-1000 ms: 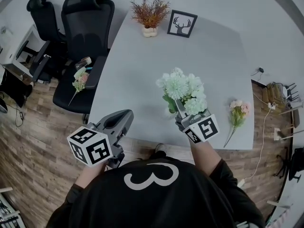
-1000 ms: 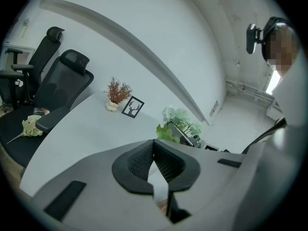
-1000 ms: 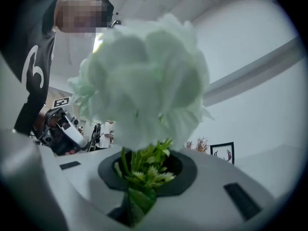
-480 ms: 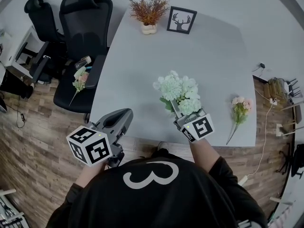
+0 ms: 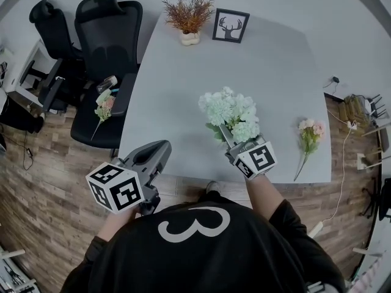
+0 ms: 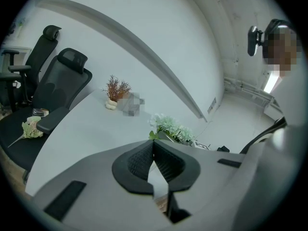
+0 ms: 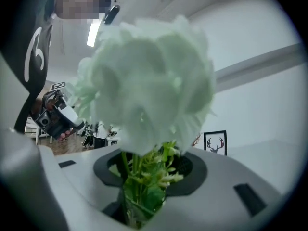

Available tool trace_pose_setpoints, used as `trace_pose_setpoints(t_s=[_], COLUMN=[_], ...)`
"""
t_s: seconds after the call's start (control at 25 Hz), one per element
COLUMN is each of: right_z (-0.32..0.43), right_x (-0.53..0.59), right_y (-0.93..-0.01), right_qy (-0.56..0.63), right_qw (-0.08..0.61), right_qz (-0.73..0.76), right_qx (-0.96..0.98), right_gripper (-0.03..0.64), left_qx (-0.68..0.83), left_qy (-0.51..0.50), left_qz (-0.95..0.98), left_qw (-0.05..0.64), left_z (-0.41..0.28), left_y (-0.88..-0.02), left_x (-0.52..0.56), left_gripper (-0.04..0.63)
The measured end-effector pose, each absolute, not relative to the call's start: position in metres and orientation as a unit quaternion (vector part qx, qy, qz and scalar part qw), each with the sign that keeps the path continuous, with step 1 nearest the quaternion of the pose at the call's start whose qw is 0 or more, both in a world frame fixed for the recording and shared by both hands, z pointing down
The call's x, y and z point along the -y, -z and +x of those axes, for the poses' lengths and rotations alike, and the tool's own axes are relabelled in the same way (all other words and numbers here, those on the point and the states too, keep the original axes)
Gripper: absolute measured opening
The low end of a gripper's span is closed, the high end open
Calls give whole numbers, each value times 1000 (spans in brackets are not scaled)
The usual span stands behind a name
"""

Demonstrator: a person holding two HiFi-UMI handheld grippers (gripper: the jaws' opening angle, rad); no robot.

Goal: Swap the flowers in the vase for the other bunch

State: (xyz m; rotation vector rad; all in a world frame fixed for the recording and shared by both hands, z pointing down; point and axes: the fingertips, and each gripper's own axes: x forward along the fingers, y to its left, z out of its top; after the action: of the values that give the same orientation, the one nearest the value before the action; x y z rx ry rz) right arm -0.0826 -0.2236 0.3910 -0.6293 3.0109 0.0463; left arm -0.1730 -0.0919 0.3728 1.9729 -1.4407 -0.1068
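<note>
The right gripper [image 5: 234, 143], level at the front of the grey table [image 5: 177, 84], has just been easing its jaws apart around the pale green bunch [image 5: 232, 115]. The stems stand in a clear vase [image 7: 142, 203] between pads that do not appear to press. The left gripper [image 5: 153, 157] hangs off the table's near edge, jaws together and empty. The pink bunch [image 5: 309, 137] lies flat, well apart to the right. If the vase is being set down, the sound course is to widen the jaws fully and back straight out. The green stems should then be drawn upright with the glass steadied, since the heavy heads could tip it.
</note>
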Motion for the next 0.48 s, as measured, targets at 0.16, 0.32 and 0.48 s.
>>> trace_pose_setpoints(t_s=[0.16, 0.32, 0.48], right_z=[-76, -69, -61], right_x=[228, 233, 232], right_y=[-394, -400, -403], right_qy=[16, 45, 69], right_qw=[26, 12, -6], right_qz=[-224, -244, -263], right_qx=[-974, -969, -962], right_gripper=[235, 312, 393], left_qx=[548, 537, 530], left_qy=[39, 39, 41], left_qz=[765, 775, 783], left_qw=[335, 331, 323], left_z=[-173, -171, -171], left_y=[-369, -367, -360], left_x=[87, 81, 73], left_gripper=[11, 11, 11])
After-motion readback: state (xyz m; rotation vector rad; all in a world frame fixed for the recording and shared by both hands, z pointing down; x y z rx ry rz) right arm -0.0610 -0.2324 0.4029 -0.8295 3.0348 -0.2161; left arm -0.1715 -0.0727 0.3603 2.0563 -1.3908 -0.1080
